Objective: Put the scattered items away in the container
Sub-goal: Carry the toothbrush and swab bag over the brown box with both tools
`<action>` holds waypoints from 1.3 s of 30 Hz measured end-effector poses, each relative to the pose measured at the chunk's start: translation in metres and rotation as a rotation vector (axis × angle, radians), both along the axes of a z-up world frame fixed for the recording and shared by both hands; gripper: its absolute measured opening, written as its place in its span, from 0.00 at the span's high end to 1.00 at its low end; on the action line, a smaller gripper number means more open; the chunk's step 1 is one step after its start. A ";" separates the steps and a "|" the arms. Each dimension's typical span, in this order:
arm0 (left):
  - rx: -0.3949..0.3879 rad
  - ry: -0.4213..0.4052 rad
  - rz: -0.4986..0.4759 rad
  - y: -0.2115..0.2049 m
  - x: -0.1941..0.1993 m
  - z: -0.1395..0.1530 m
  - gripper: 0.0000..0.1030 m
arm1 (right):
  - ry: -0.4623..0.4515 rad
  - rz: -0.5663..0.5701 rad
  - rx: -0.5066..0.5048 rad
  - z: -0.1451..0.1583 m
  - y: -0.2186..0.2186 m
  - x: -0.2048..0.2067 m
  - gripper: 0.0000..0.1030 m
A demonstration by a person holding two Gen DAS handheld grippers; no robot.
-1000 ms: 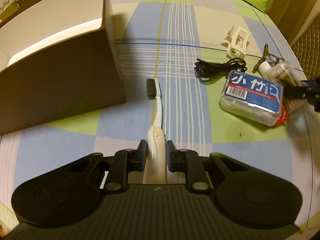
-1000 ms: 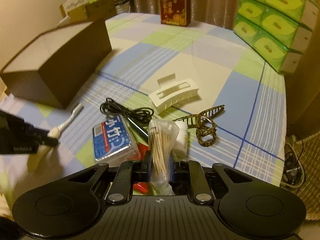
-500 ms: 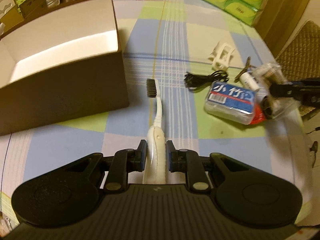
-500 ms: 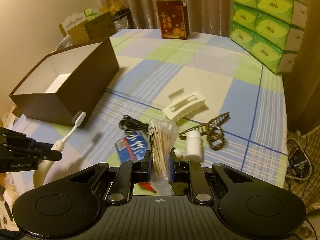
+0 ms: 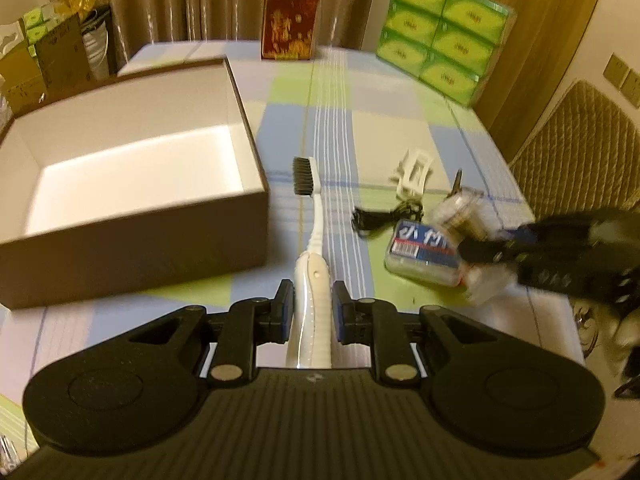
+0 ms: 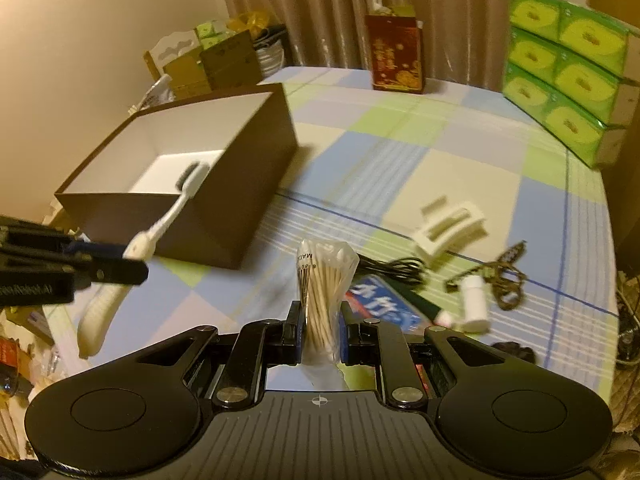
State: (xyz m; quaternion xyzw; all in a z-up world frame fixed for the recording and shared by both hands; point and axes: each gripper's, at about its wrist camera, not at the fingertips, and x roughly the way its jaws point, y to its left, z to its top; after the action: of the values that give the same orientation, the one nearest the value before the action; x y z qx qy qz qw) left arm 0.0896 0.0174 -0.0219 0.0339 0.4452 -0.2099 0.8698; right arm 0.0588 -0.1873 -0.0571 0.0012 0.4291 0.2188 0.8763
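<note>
Toothbrush (image 5: 313,240): pinched by its fat white handle in the left gripper (image 5: 313,312), up off the table, head poking forward just beside the near right corner of the box (image 5: 132,208), not over it yet.

Cotton swabs (image 6: 323,296): a floppy clear bag of them, squeezed between the jaws of the right gripper (image 6: 320,334), also in the air, well short of the box.

Box: open top, white inside, looks bare so far as I can see.

Leftovers on the tablecloth (image 6: 360,152): floss pick case (image 5: 424,248), black cable (image 6: 394,266), white hair claw (image 6: 450,226), leopard clip (image 6: 504,276), little white bottle (image 6: 476,304).

Risk 1: the brush sticks out a long way, so I'd guess the head clips the box wall if it goes in low, and it twists in the grip.

Risk 2: the bag is soft and slick, so it could slide out mid-carry.

Risk 3: both grippers are heading for the same opening, so they might bump.
</note>
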 end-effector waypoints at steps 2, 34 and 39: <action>-0.019 -0.021 -0.002 0.010 0.001 0.010 0.85 | -0.005 0.005 0.009 0.002 0.011 0.000 0.87; -0.113 -0.150 0.168 0.162 0.105 0.054 0.85 | -0.123 0.089 0.103 0.038 0.201 0.092 0.87; -0.115 -0.136 0.192 0.169 0.129 0.047 0.85 | -0.100 0.076 0.093 0.028 0.219 0.113 0.87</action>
State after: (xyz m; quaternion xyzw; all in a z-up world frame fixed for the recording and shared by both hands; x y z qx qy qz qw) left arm 0.2186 0.1864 0.0246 -0.0445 0.3736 -0.1482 0.9146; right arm 0.1716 0.0315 -0.0291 0.0144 0.3741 0.2715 0.8866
